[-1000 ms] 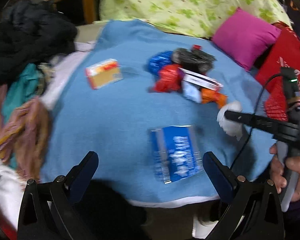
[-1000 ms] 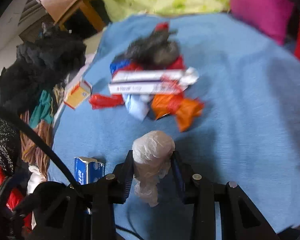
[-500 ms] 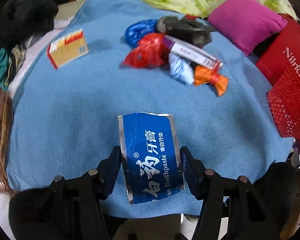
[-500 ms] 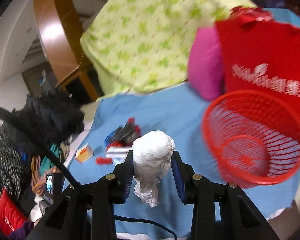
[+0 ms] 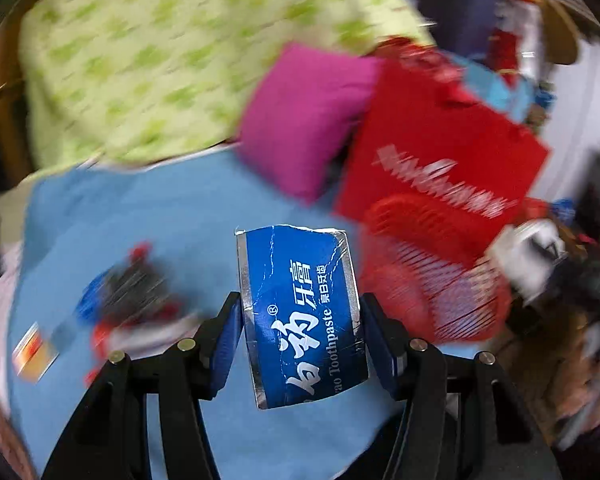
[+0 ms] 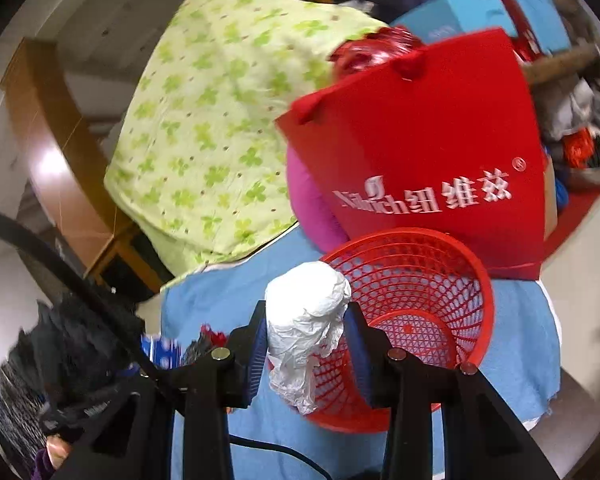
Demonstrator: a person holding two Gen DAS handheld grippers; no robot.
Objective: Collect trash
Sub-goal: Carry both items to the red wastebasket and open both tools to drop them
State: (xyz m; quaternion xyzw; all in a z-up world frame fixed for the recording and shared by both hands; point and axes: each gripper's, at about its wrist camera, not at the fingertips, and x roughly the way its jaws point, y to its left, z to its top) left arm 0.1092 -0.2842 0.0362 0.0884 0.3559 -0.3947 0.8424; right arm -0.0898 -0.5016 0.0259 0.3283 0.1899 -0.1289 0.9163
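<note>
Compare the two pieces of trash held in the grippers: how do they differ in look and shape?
The toothpaste box in the left gripper is flat-sided, blue with silver edges and printed text; the crumpled wad in the right gripper is plain white, wrinkled, irregular, with a loose tail hanging. Both stand between the fingers, clear of the blue blanket.

Glossy printed card with silvery foil edges, creased and torn at the top, on the blue toothpaste box [image 5: 302, 316]; thin crinkled white plastic film on the wad [image 6: 308, 320]. Hard, shiny red plastic lattice for the basket [image 6: 440, 256], matt soft blue knit cloth for the blanket [image 5: 140, 216], smooth matt red fabric with white print for the bag [image 6: 420, 128]. Light cotton-like printed cloth on the green quilt [image 6: 220, 120], plain magenta cloth on the cushion [image 5: 304, 120], varnished glossy wood on the bed frame [image 6: 48, 120].
</note>
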